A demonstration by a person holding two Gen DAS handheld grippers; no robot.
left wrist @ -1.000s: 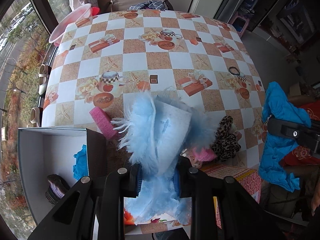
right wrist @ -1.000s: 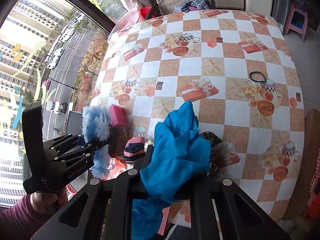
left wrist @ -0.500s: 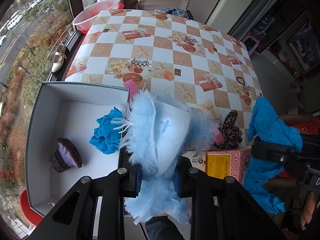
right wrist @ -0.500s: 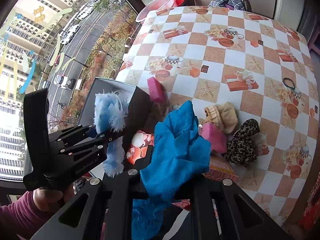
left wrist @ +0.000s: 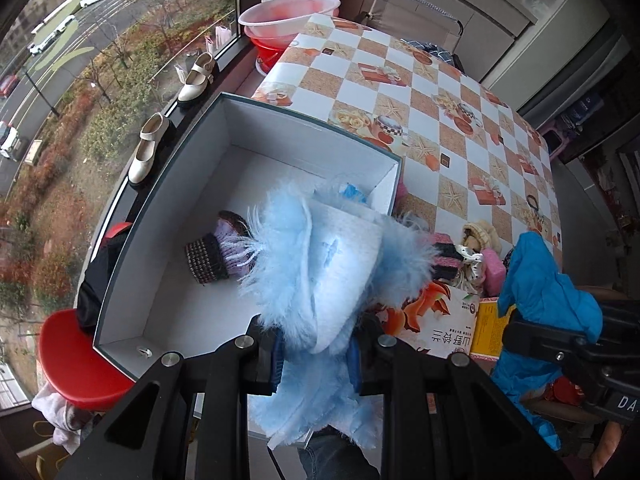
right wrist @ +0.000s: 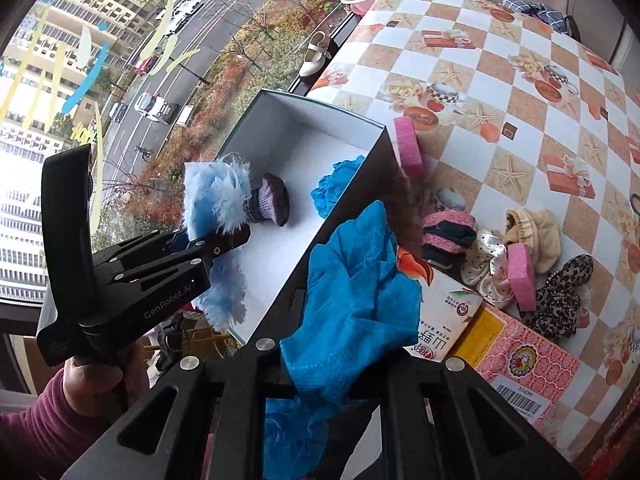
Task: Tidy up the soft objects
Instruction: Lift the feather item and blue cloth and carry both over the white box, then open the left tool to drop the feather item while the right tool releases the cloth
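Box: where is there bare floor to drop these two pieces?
The box floor is bare in its far corner and its near end, either side of the purple sock. A blue cloth fills the right wall. Outside, the pile by the pink sponge is crowded.

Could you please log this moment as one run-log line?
left gripper: shut on fluffy blue item, over box | right gripper: shut on blue cloth

Both grippers point steeply down: left gripper (left wrist: 316, 354) clamped, right gripper (right wrist: 320, 376) apparently too (pads hidden).
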